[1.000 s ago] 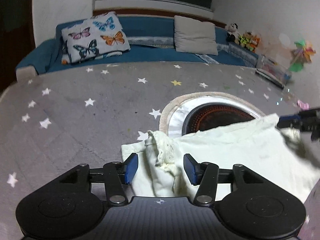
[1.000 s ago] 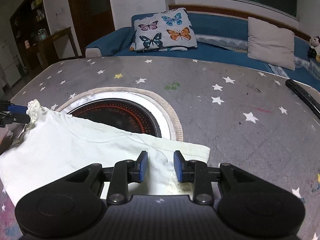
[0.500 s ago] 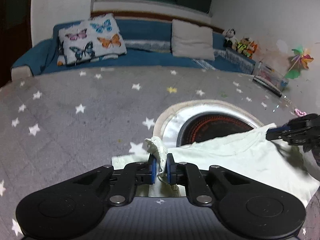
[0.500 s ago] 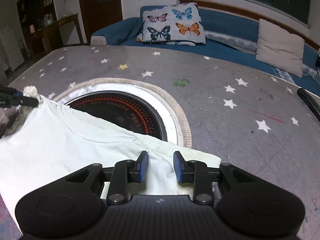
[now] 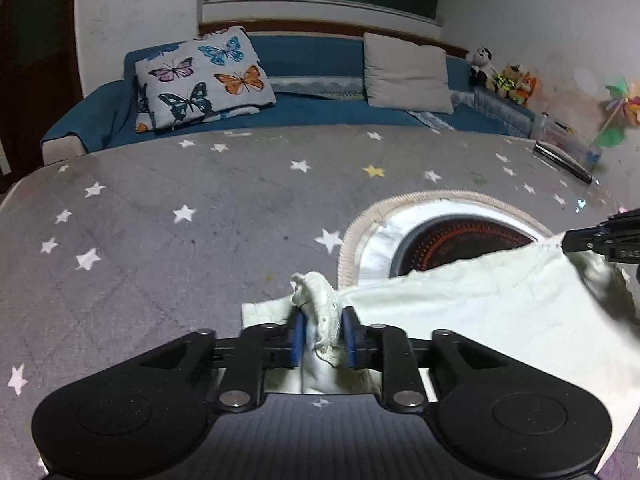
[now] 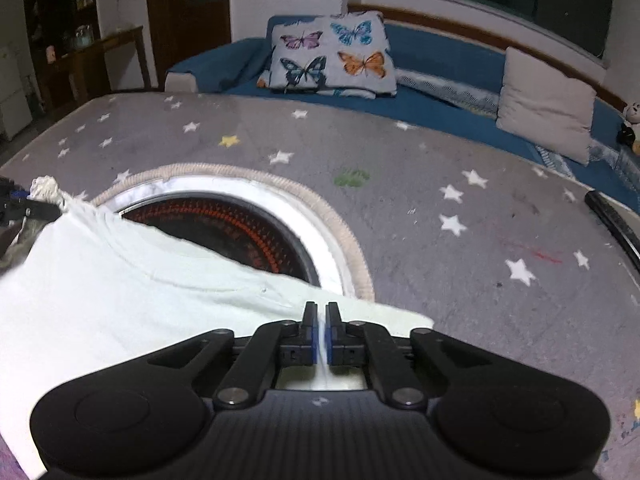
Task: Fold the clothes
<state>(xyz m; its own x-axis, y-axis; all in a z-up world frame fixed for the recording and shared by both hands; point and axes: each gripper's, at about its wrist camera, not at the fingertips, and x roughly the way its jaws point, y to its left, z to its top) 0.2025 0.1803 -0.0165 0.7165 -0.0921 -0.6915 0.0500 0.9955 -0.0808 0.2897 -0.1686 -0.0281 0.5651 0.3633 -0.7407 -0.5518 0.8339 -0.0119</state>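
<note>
A pale cream shirt (image 5: pixel 480 320) lies over the near side of the grey star-print table cover (image 5: pixel 200 240), stretched between both grippers. My left gripper (image 5: pixel 322 334) is shut on its bunched lace-trimmed corner (image 5: pixel 316 292). In the right wrist view the shirt (image 6: pixel 120 292) spreads to the left, and my right gripper (image 6: pixel 321 334) is shut on a thin fold of its edge. Each gripper shows in the other's view: the right one (image 5: pixel 600 238) at the shirt's far corner, the left one (image 6: pixel 20 204) holding the lace tuft. The shirt's lower part is hidden behind the gripper bodies.
A round opening with a braided rim (image 6: pixel 340 232) holds a dark burner with red rings (image 6: pixel 224 220), partly covered by the shirt. A blue sofa (image 5: pixel 320 112) with a butterfly pillow (image 5: pixel 200 76) lies beyond the table. A black bar (image 6: pixel 612 220) rests at the right edge.
My left gripper shut on the lace corner first. My right gripper has since shut on the shirt's edge. The shirt's top edge now stretches tauter between them.
</note>
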